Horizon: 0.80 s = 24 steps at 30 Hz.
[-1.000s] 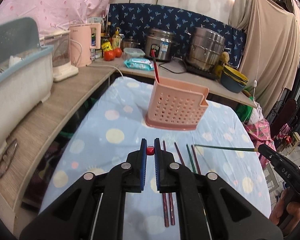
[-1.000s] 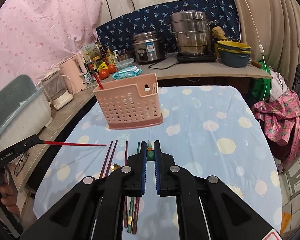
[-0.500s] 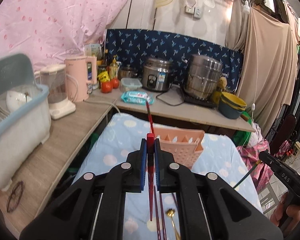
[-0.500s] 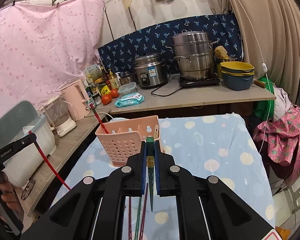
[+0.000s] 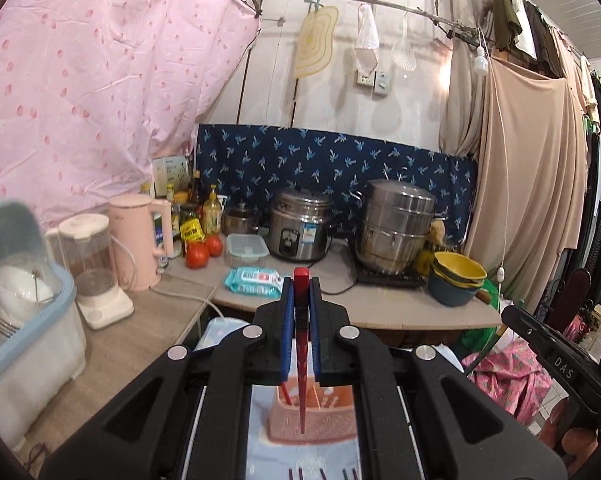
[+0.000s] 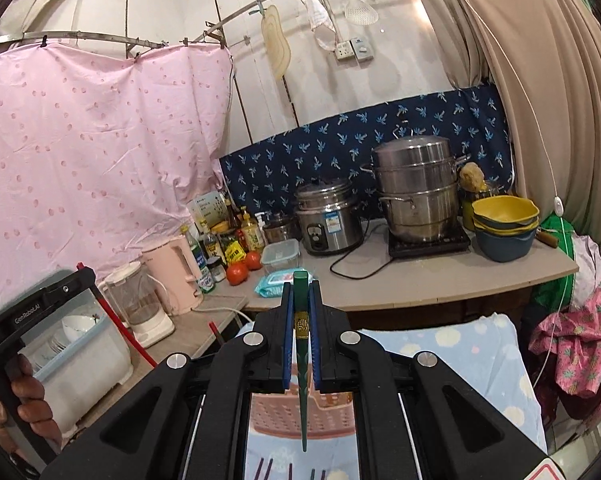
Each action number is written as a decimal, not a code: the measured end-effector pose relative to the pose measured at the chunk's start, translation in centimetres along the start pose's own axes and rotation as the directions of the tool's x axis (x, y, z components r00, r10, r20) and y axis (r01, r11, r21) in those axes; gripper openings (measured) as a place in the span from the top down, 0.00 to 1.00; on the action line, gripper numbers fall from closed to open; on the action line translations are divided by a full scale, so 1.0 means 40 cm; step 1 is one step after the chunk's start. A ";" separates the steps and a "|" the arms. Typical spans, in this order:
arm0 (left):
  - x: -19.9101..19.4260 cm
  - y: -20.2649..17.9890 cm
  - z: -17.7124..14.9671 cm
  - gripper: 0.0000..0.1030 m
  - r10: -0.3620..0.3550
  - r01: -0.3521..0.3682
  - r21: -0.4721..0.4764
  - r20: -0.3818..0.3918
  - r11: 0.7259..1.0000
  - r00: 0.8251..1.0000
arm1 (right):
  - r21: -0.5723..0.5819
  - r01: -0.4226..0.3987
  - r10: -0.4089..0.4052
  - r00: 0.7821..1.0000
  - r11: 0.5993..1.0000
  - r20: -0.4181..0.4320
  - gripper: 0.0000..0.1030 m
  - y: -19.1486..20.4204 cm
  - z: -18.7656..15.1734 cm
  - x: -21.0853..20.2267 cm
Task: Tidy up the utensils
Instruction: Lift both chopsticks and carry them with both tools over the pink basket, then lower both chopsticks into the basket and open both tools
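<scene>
My left gripper (image 5: 300, 288) is shut on the thick end of a red chopstick (image 5: 301, 360). The chopstick hangs tip down over the pink perforated basket (image 5: 328, 416), which holds another red chopstick (image 5: 284, 394). In the right wrist view my right gripper (image 6: 301, 288) is shut on a green chopstick (image 6: 303, 400), and its tip hangs in front of the pink basket (image 6: 272, 412). Both grippers are raised well above the blue dotted tablecloth (image 6: 460, 344). Several loose chopsticks (image 5: 320, 474) lie on the cloth at the bottom edge. The left gripper (image 6: 32, 320) also shows at the far left of the right wrist view.
A wooden counter (image 5: 380, 312) runs behind the table with a rice cooker (image 5: 300, 232), a steel steamer pot (image 5: 396, 228), stacked bowls (image 5: 456, 280), a wipes pack (image 5: 252, 280), tomatoes (image 5: 198, 258), a pink kettle (image 5: 138, 236) and a blender (image 5: 96, 268). A dish rack (image 5: 24, 320) stands at the left.
Both grippers have risen from just above the cloth, each lifting its chopstick. The chopsticks now hang tip down, and the basket has dropped low in both views, partly behind the fingers.
</scene>
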<state>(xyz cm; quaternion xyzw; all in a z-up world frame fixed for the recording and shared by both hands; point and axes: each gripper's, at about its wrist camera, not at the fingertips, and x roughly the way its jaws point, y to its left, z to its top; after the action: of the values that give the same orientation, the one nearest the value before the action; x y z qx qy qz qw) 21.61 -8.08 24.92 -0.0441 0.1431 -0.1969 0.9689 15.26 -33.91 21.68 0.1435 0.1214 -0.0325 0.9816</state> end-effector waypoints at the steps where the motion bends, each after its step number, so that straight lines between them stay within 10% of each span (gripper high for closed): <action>1: 0.013 -0.003 0.012 0.93 0.002 -0.002 0.000 0.010 1.000 1.000 | 0.010 -0.006 0.006 1.000 1.000 0.010 0.93 0.002 0.012 0.012; 9: 0.117 -0.006 0.034 0.93 0.014 -0.014 -0.010 0.027 1.000 1.000 | 0.052 -0.033 0.030 0.998 0.998 0.059 0.93 0.015 0.056 0.127; 24: 0.268 0.045 -0.095 0.93 0.054 -0.056 -0.019 -0.120 0.998 0.991 | 0.027 0.016 -0.012 0.989 1.000 -0.145 0.93 -0.010 -0.086 0.342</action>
<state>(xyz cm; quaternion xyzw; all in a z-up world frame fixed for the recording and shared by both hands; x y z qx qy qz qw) 30.60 -10.74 18.26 -0.0392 0.2043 -0.1708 0.9631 27.69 -33.69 14.97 0.1586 0.1929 -0.0305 0.9678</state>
